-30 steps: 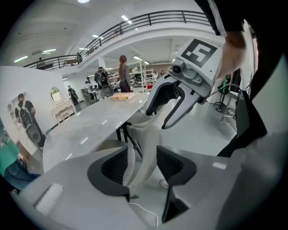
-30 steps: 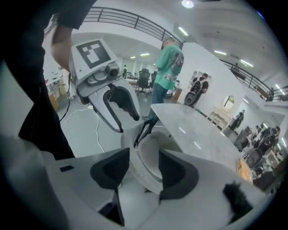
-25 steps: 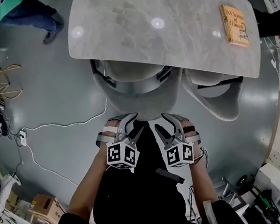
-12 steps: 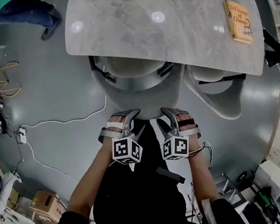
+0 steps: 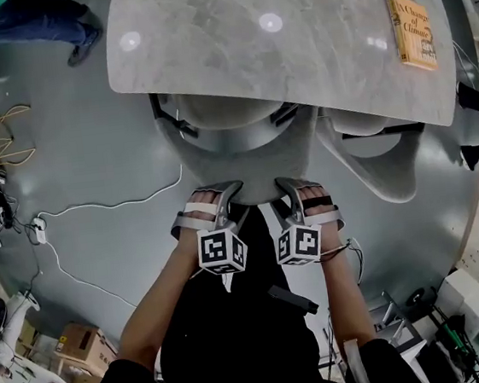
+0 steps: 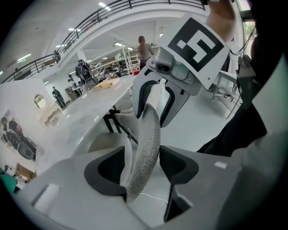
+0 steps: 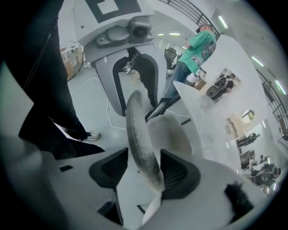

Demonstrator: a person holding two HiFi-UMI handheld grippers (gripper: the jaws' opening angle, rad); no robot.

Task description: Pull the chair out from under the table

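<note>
A: Jaw status?
B: We read the left gripper (image 5: 221, 195) as just opened wide and the right gripper (image 5: 287, 188) as parted. Both straddle the chair (image 5: 244, 156) back rim, unclamped.
A: Chair position?
B: Seat tucked under the table (image 5: 293, 60).

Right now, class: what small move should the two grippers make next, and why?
Probably close both grippers on the chair back. Its rim stands between the open jaws of the left gripper, which have just been opening, and of the right gripper, with no pads pressing. The chair stands under the table.
</note>
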